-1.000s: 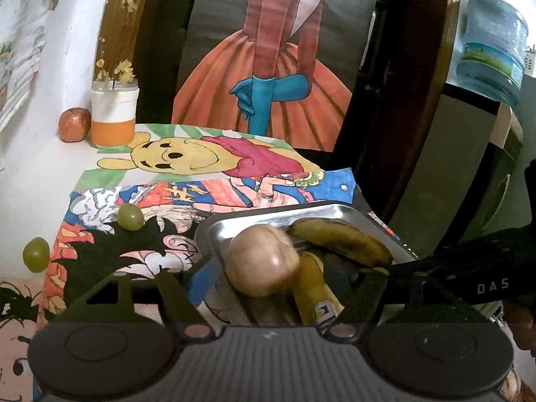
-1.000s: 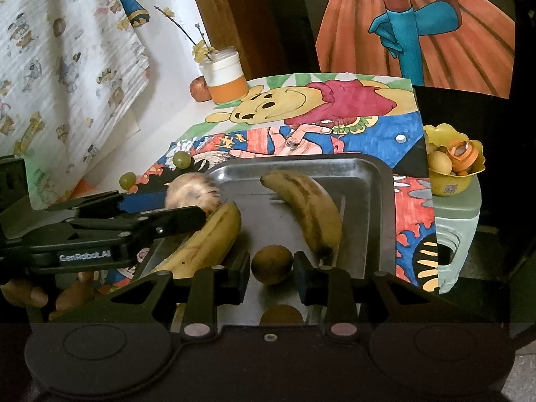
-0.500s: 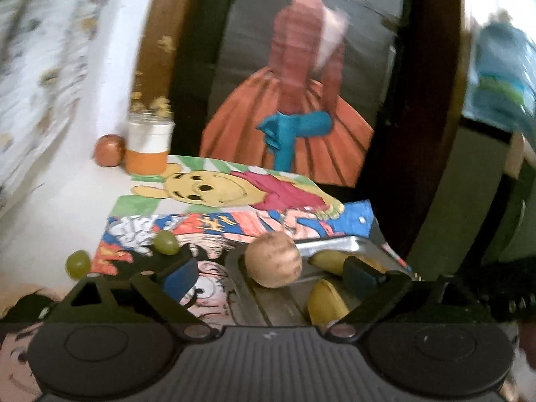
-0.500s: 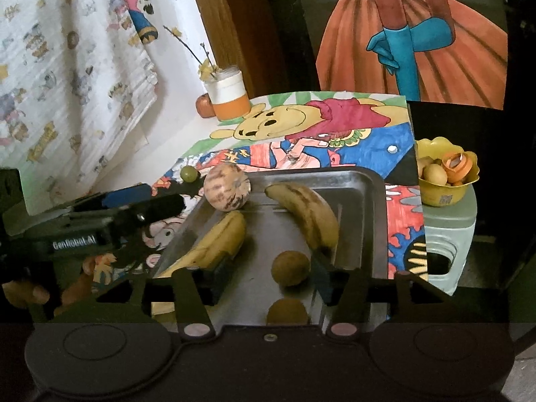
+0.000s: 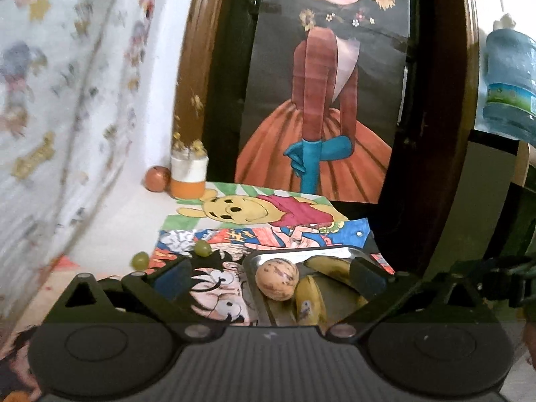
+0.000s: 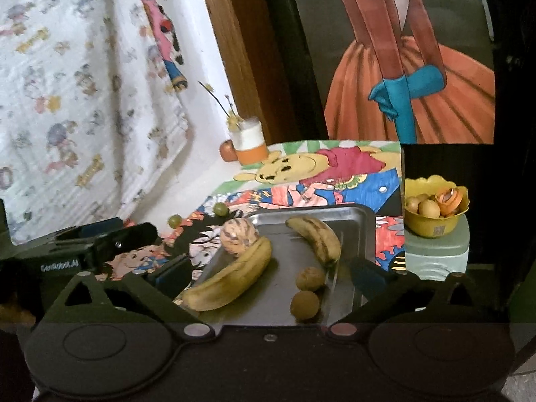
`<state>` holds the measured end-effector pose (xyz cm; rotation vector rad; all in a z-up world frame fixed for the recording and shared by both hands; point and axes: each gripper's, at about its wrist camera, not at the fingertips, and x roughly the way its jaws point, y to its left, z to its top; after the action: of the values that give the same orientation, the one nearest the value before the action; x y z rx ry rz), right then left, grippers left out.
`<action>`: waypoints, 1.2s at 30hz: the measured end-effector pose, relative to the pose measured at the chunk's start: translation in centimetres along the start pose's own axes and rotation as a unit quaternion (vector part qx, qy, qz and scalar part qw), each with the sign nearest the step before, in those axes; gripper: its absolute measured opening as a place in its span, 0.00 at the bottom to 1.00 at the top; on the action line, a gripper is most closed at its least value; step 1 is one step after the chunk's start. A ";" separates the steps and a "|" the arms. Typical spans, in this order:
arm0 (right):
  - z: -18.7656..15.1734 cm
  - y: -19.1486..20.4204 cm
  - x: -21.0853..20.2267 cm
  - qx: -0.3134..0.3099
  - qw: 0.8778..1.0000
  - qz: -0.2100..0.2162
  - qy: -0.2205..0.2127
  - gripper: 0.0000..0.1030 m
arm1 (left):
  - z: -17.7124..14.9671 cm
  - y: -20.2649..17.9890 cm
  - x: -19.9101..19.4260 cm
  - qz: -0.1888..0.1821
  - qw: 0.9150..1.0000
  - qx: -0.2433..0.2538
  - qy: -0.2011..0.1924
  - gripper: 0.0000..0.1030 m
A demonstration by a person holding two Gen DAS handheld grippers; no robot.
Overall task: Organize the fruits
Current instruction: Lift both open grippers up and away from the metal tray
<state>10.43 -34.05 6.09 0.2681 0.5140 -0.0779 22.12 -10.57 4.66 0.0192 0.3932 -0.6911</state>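
A steel tray (image 6: 351, 212) holds two bananas (image 6: 231, 278) (image 6: 316, 239), two small brown fruits (image 6: 311, 278) and a round tan streaked fruit (image 6: 239, 236). The streaked fruit (image 5: 277, 278) rests in the tray's near-left corner against a banana (image 5: 313, 298). My left gripper (image 5: 271, 276) is open, with the fruit in front of its spread fingers and untouched. My right gripper (image 6: 270, 273) is also open, held back from the tray's near edge and holding nothing. Two green grapes (image 5: 202, 248) (image 5: 140, 260) lie on the cartoon mat left of the tray.
A red apple (image 5: 156, 178) and an orange-and-white jar (image 5: 188, 176) stand at the back by the wall. A yellow bowl (image 6: 432, 207) of small fruits sits on a pale green stool (image 6: 435, 254) to the right. A large water bottle (image 5: 509, 77) stands far right.
My left gripper opened and let go of the streaked fruit, which now sits in the tray corner, then pulled back. My right gripper's fingers spread wide and drew away from the small brown fruit.
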 end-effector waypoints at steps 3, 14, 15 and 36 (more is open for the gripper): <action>-0.6 0.6 -2.0 -0.008 1.000 0.003 -0.007 0.99 | -0.5 -1.3 -2.6 0.021 1.000 0.009 -0.011 1.00; -3.4 2.1 -8.7 -0.039 0.999 -0.009 -0.027 0.99 | -1.9 -3.9 -9.8 0.083 0.996 -0.008 -0.020 1.00; -3.5 2.3 -9.3 -0.043 0.999 -0.008 -0.029 0.99 | -1.9 -4.1 -10.3 0.084 0.996 -0.015 -0.021 1.00; -8.5 5.0 -15.5 -0.035 0.999 0.028 -0.019 0.99 | -7.8 -6.7 -19.1 0.171 0.983 -0.065 0.000 1.00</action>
<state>-6.39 -26.85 7.78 0.2127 0.4703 -0.0117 1.86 -2.86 5.01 -0.0371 0.4232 -0.3261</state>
